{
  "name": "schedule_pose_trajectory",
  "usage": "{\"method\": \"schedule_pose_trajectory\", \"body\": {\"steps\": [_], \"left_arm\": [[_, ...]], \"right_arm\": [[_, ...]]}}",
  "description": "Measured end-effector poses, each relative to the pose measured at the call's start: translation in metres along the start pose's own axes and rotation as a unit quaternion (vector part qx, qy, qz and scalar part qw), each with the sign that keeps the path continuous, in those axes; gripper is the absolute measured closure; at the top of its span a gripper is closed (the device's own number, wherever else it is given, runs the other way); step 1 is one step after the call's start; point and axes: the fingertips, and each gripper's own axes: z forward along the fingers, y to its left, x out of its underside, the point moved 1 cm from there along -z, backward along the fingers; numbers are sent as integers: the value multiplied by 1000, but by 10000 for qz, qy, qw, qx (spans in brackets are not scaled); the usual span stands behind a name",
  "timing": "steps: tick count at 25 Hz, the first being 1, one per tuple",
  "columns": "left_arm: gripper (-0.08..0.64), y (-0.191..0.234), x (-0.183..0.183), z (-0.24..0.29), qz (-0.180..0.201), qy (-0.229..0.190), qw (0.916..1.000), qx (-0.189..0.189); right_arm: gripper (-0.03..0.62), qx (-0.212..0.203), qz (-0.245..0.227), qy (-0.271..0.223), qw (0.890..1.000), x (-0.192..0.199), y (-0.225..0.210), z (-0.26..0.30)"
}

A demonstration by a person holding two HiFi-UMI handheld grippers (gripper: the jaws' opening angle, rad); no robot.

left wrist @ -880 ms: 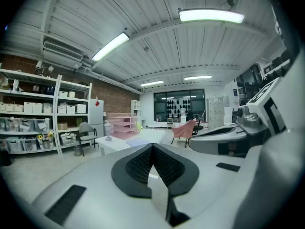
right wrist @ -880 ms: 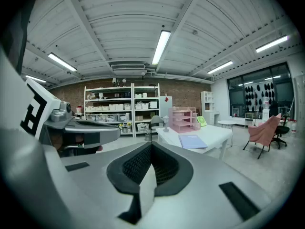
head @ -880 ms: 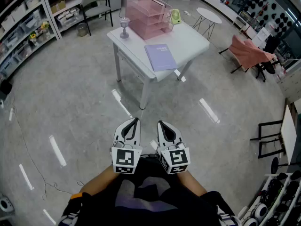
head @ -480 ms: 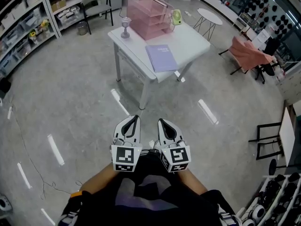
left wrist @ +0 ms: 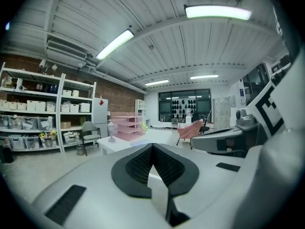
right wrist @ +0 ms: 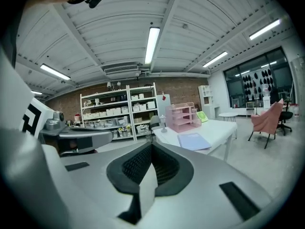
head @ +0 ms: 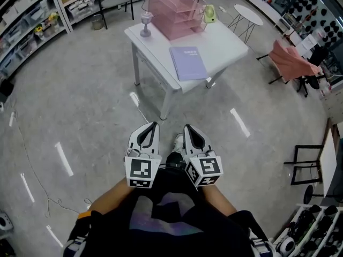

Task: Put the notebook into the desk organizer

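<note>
Fingers of the left gripper (head: 154,127) and right gripper (head: 187,129) are clenched and empty. Approach the white rectangular surface (head: 228,46). Open the fingers only near the lilac spiral-bound notebook (head: 187,62), which lies flat in front of the pink tiered plastic desk organizer (head: 174,9). Avoid the grey stemmed ornament (head: 145,25) just beside the organizer.

Our head view looks steeply down; both gripper views face forward, sharing its distant white rectangular table (head: 228,42) and pink tiered plastic organizer (head: 172,15).
</note>
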Motion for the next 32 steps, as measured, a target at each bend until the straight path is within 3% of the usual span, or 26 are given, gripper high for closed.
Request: {"method": "schedule_pose_trajectory", "body": {"steps": [14,18,24,27,32], "left_arm": [[554,-2,-3,171,-207,852,9959,-243],[553,-3,0,219,-442,1160,9916,-375],[548,1,26,280,-1136,1742,9772,-437],[469,2,40,300,-1412,2008,9683,-463],[420,3,66,332,-1733,2372,9549,-430]], "right_arm": [[571,25,1290,660,9894,2,-174,123],[510,-56,1634,879,9826,8,-223,155],[453,-89,2216,1180,9679,27,-286,198],[431,-122,2360,1338,9624,37,-307,213],[403,-189,2541,1545,9546,52,-330,235]]}}
